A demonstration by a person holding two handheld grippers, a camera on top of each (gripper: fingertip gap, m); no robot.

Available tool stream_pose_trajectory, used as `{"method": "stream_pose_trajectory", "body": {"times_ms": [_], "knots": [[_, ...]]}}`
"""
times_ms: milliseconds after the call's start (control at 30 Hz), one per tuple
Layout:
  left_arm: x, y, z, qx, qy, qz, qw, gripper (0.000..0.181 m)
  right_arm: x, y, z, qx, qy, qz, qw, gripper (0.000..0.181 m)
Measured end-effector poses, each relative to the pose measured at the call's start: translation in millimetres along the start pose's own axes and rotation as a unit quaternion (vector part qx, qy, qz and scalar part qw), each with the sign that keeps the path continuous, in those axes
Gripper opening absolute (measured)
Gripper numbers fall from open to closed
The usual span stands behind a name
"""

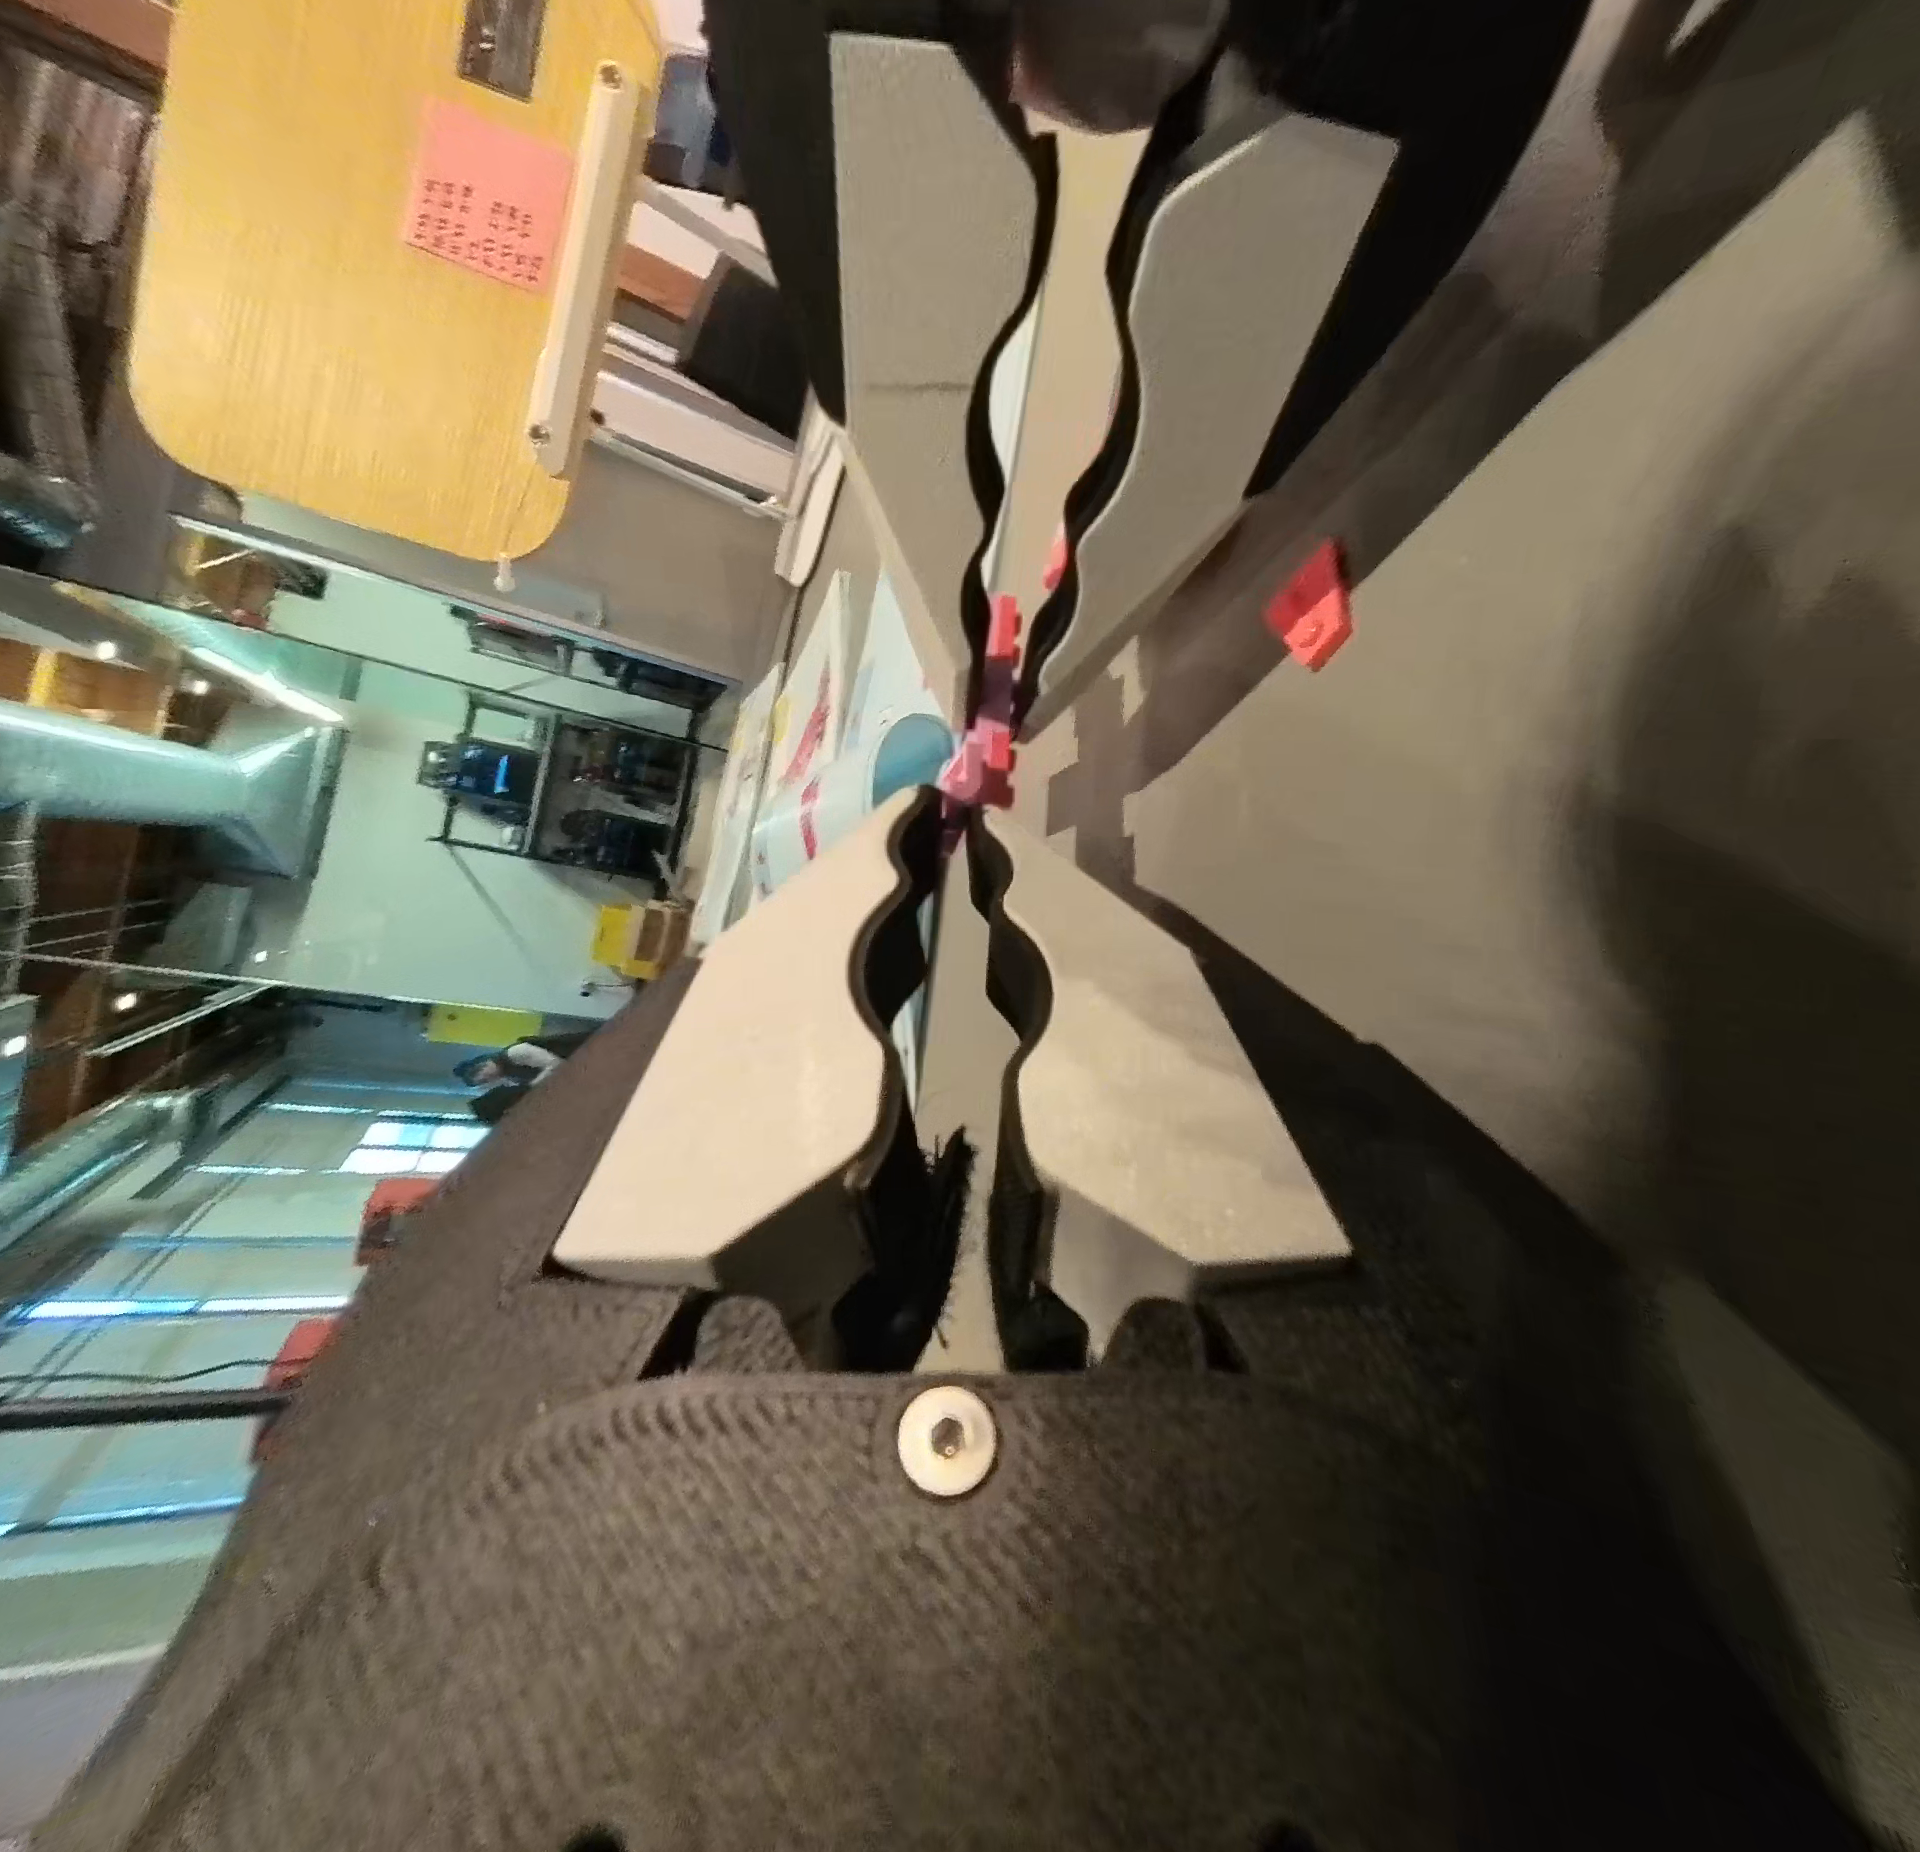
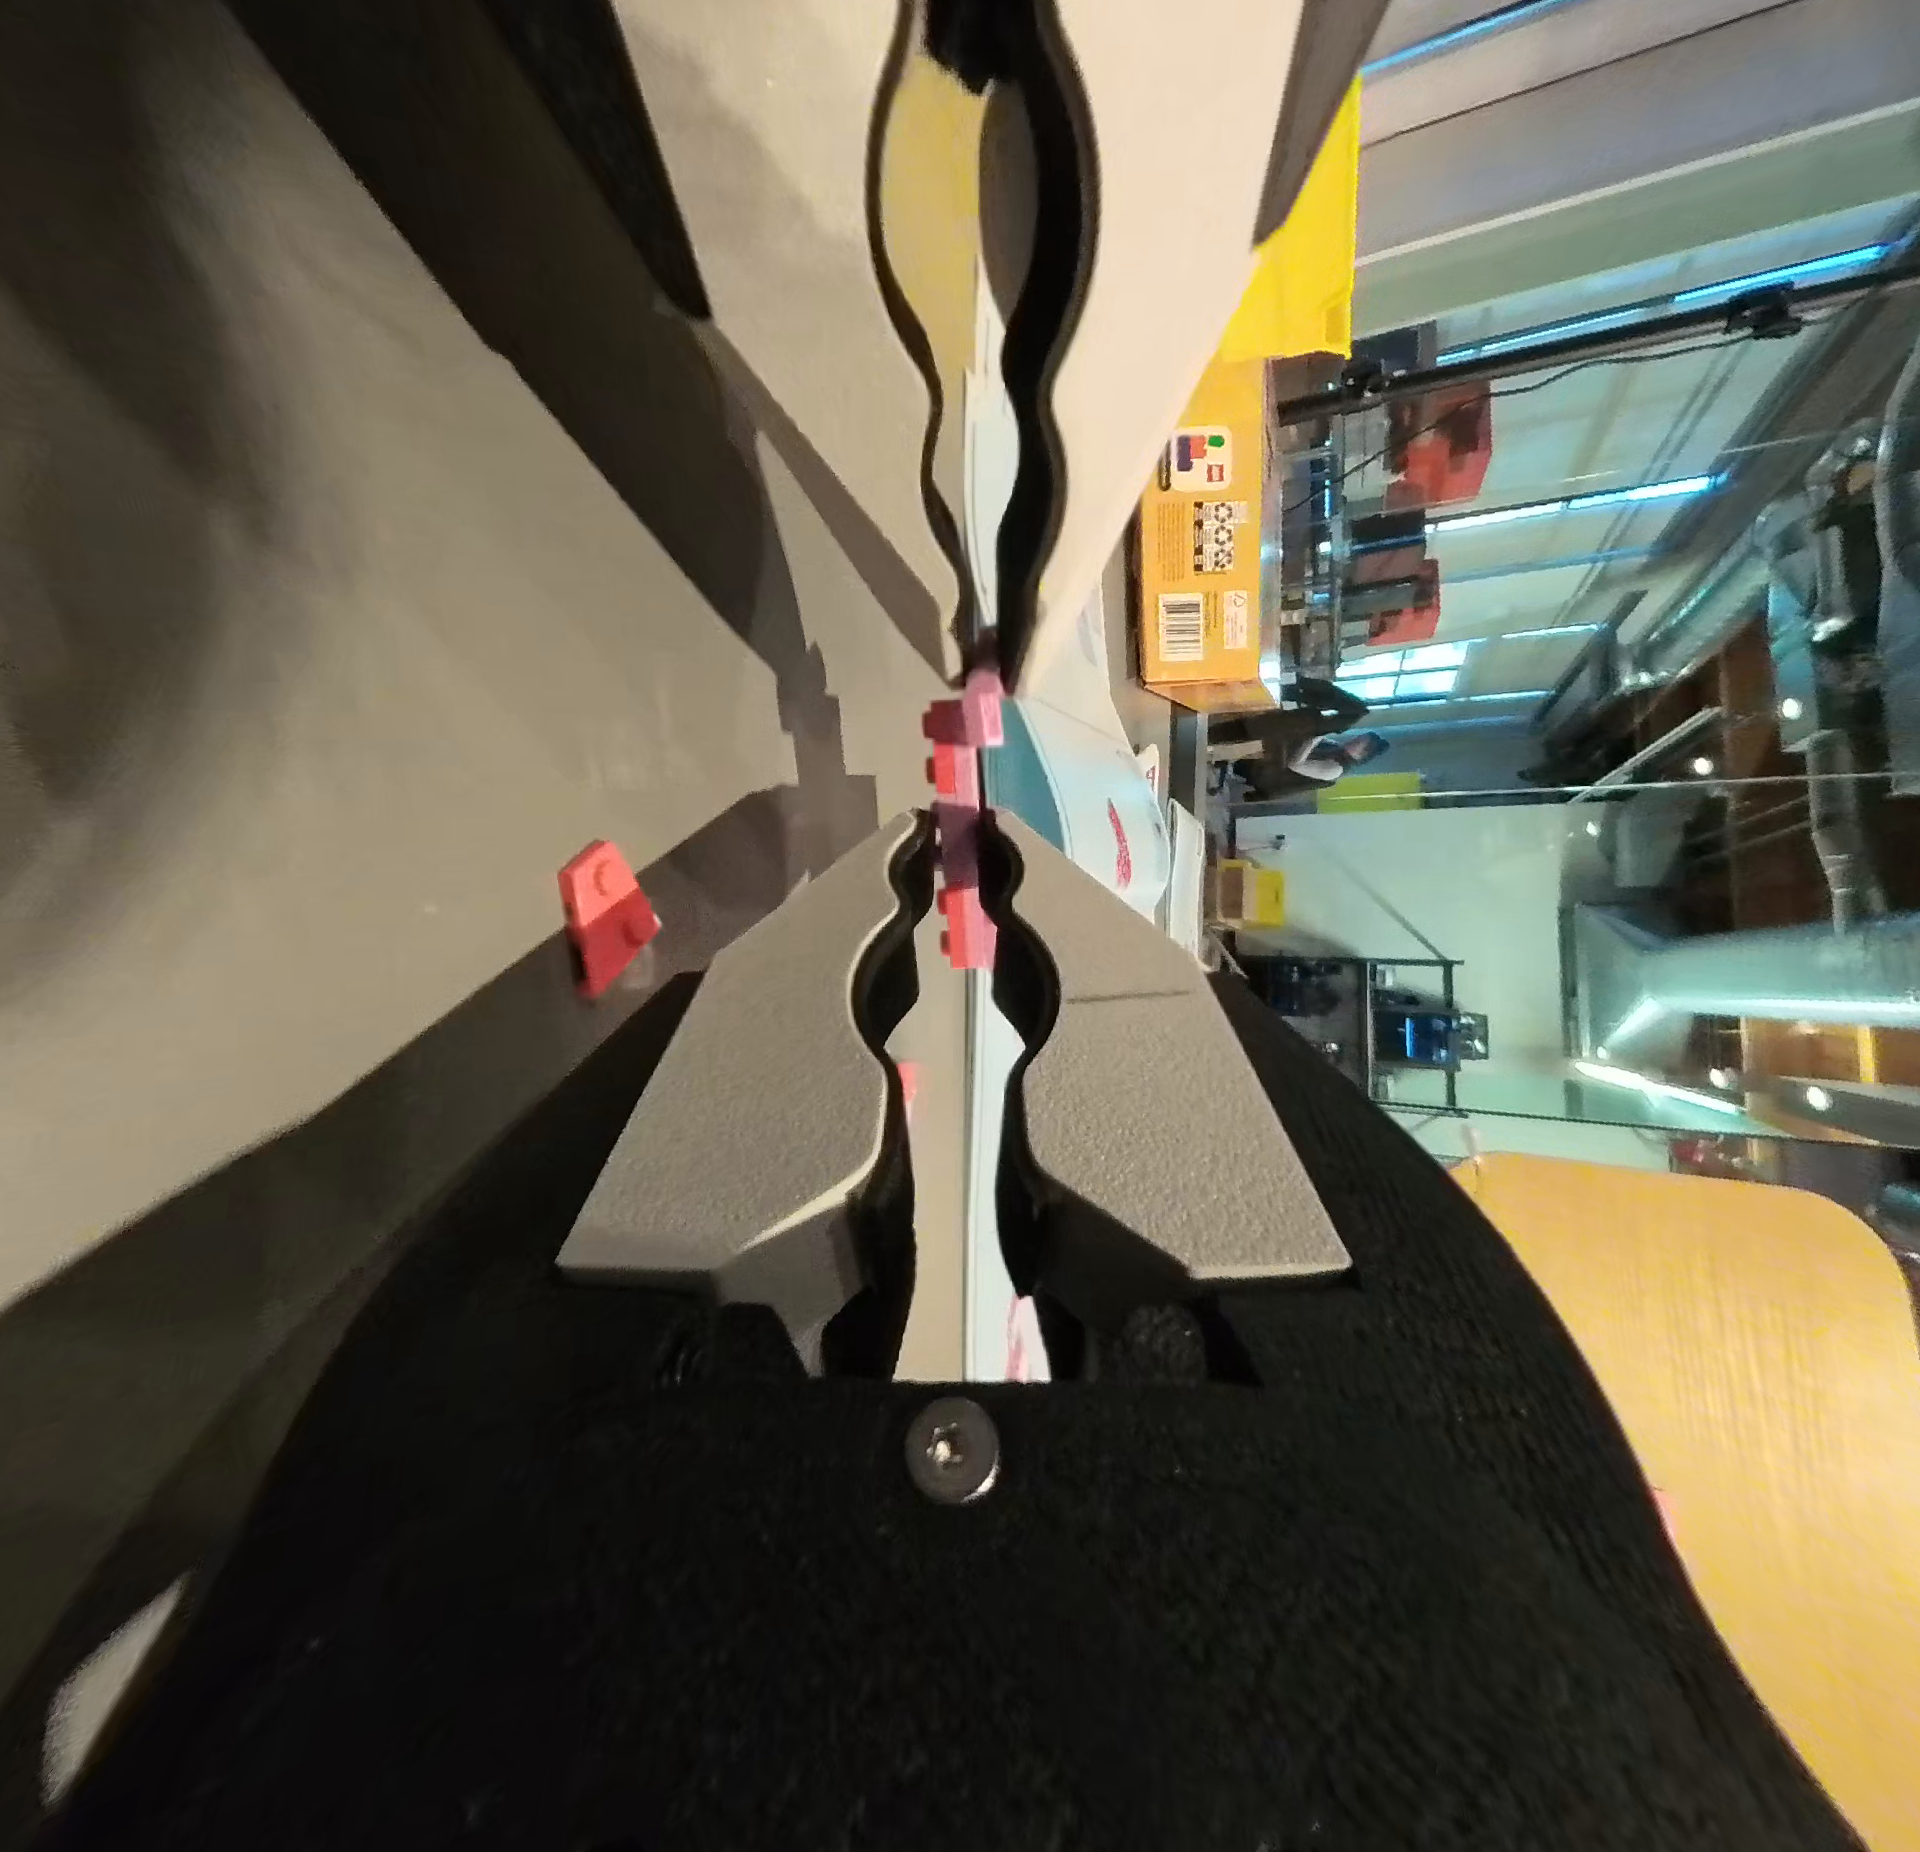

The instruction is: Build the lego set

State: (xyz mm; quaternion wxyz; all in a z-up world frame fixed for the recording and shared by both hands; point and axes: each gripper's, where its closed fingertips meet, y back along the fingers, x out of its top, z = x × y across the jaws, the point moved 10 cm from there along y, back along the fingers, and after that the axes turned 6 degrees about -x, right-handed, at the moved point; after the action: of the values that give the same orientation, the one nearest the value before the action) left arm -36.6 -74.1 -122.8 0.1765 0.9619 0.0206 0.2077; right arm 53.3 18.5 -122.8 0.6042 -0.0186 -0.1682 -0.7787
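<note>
A small pink, red and purple lego assembly hangs above the grey table, pinched from both ends. My left gripper is shut on one end of it. My right gripper comes in from the opposite side. In the right wrist view the right gripper is shut around the assembly, with red studded bricks running back between its fingers. The left gripper holds the far pink end. A loose red brick lies on the table and also shows in the right wrist view.
An open instruction booklet lies on the table beyond the grippers and also shows in the left wrist view. A yellow-orange box stands behind it. A wooden chair back is near the table edge. My two grippers' fingertips are within a few centimetres of each other.
</note>
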Motion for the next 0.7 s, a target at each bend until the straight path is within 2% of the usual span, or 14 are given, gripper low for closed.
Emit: {"method": "stream_pose_trajectory", "body": {"times_ms": [100, 167, 367, 533, 700], "knots": [[-0.2, 0.9, -2.4, 0.037, -0.008, -0.015, 0.999, 0.005, -2.6, -0.4, 2.7, -0.001, -0.004, -0.002, 1.000, 0.006], [-1.1, -0.6, -4.1, 0.034, 0.005, -0.019, 0.999, 0.005, -3.2, -0.1, 1.3, 0.000, 0.006, 0.001, 1.000, 0.006], [-2.8, -3.8, 4.2, -0.003, -0.032, -0.029, 0.999, 0.004, -2.7, -0.5, -4.3, 0.020, 0.004, 0.013, 1.000, 0.006], [-7.4, -3.9, 5.1, -0.053, -0.004, -0.040, 0.998, 0.004, -3.7, -4.5, -3.8, 0.083, -0.055, 0.004, 0.995, 0.007], [-10.5, -4.6, 7.2, -0.070, -0.002, -0.046, 0.997, 0.004, -3.3, -7.9, -4.1, 0.084, -0.055, -0.005, 0.995, 0.010]]}}
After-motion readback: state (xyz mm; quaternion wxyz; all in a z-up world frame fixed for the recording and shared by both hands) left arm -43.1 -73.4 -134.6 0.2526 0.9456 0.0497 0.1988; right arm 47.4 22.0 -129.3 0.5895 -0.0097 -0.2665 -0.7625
